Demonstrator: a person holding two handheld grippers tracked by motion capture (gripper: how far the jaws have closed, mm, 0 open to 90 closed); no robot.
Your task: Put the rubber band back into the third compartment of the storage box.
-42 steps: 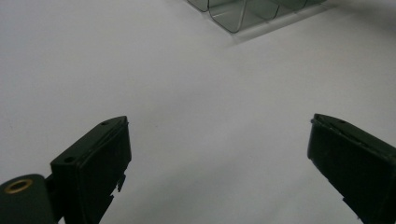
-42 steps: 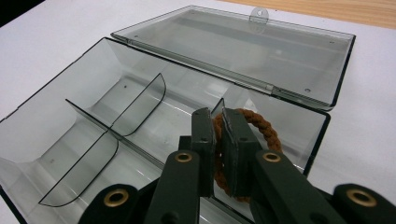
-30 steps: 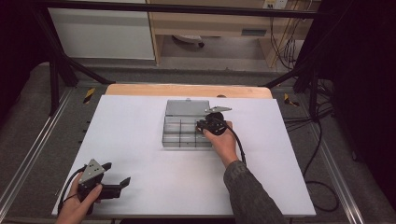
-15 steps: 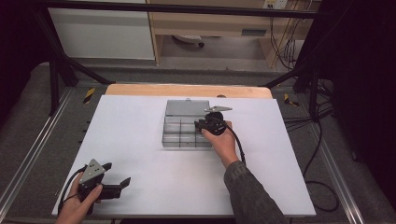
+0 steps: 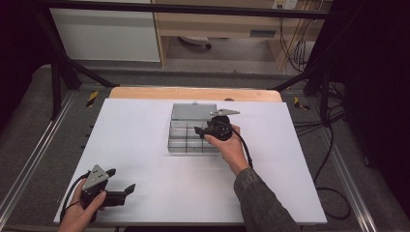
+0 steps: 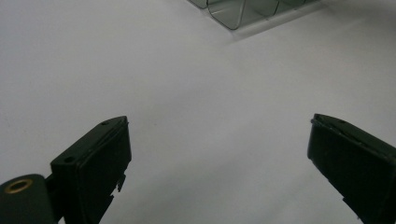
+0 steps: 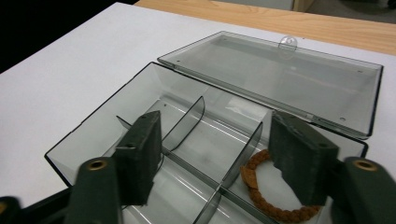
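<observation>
Near the middle of the high view: a clear smoky-grey plastic compartment box [image 5: 186, 137] lies on the white-covered bench [image 5: 145, 145], with its hinged lid [image 5: 193, 112] folded open flat toward the top of the frame.
Writing and labels: none can be read on the box, the lid or the bench; the lid carries a small round clear tab [image 7: 286, 42] at its far edge.
Box contents: a brown beaded bracelet [image 7: 275, 186] lies in a compartment at the lower right of the right gripper view, against a thin grey divider [image 7: 243, 154]; the neighbouring compartments in that view look bare.
Right gripper [image 5: 212, 129]: held just above the right side of the box; its jaws have just been opening and now stand released, with nothing pinched between them. The bracelet lies below, partly behind the right jaw.
Left gripper [image 5: 109, 191]: at the lower left of the high view, well apart from the box; its jaws are spread wide over bare white surface and grasp nothing.
Around the bench: a strip of pale wood [image 5: 193, 93] runs along the far edge of the bench; black cables [image 5: 333, 140] trail at the right of the frame.
In the way: the person's right hand [image 5: 229, 147] and its gripper cover the right compartments of the box in the high view.
</observation>
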